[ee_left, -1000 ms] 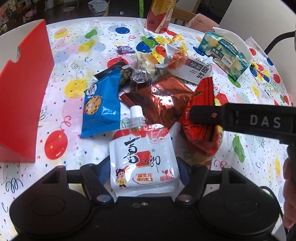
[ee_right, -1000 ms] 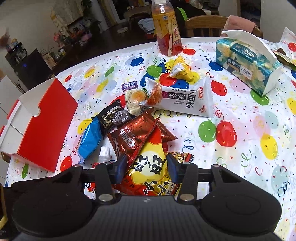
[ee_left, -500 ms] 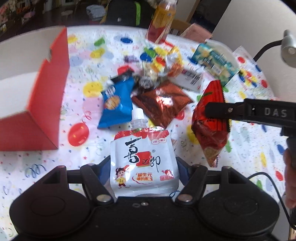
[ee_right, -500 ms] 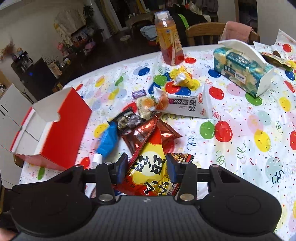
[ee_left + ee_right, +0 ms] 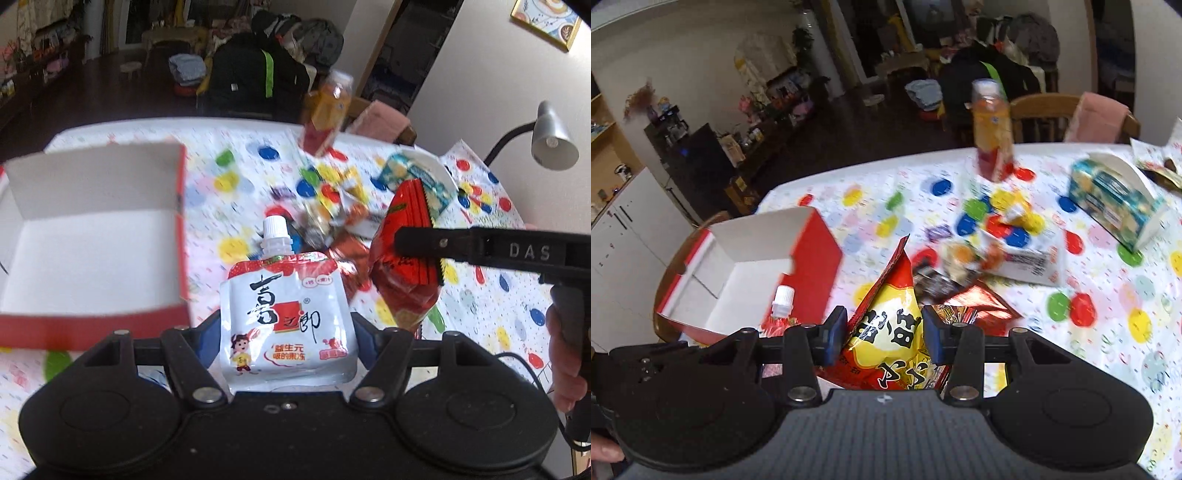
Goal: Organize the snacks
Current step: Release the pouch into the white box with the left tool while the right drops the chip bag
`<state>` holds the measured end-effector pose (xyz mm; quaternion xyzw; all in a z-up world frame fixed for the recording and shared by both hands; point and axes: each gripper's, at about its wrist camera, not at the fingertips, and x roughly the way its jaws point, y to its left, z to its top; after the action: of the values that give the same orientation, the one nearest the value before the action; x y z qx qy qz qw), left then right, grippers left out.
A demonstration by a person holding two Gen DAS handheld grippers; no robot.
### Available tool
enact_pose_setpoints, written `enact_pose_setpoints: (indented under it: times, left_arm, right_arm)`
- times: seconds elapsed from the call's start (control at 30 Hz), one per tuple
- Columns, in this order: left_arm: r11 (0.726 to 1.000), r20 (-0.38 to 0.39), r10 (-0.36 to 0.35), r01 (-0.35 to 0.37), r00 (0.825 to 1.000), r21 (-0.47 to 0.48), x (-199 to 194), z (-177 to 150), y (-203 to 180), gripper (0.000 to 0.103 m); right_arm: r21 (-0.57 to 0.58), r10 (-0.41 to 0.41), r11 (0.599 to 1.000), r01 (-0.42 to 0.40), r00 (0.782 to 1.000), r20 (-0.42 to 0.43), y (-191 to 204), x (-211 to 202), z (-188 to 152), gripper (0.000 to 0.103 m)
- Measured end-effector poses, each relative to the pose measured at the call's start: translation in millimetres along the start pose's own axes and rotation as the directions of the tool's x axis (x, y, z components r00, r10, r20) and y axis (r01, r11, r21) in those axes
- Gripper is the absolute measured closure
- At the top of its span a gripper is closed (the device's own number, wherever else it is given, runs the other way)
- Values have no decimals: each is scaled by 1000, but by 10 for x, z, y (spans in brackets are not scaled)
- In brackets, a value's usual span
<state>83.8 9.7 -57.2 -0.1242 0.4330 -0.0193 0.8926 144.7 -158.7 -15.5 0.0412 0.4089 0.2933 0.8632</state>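
Both tongs hold snacks above the balloon-print table (image 5: 236, 177)

The left tongs (image 5: 288, 332) clamp a white spouted jelly pouch (image 5: 288, 317) printed 喜之郎 (cap at 12 o'clock). The right tongs (image 5: 882, 336), stamped DAS, pinch a red-and-yellow crinkled snack bag (image 5: 886, 332). The open red cardboard box (image 5: 92, 236) sits at 10 o'clock.

Right gripper (image 5: 882, 341): clamped on red-yellow snack bag (image 5: 886, 325). Red box (image 5: 753, 266): open, white-lined, left. Bottle (image 5: 991, 129): upright, far edge.
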Motion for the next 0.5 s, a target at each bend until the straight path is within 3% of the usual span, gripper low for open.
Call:
enact_pose_setpoints:
  times: [0.5]
  left_arm:
    - [992,92,122,-121,988,-20,-474,467,986,34]
  right_arm:
    - [-148,83,986,-74,995,56,1213,429,428,61]
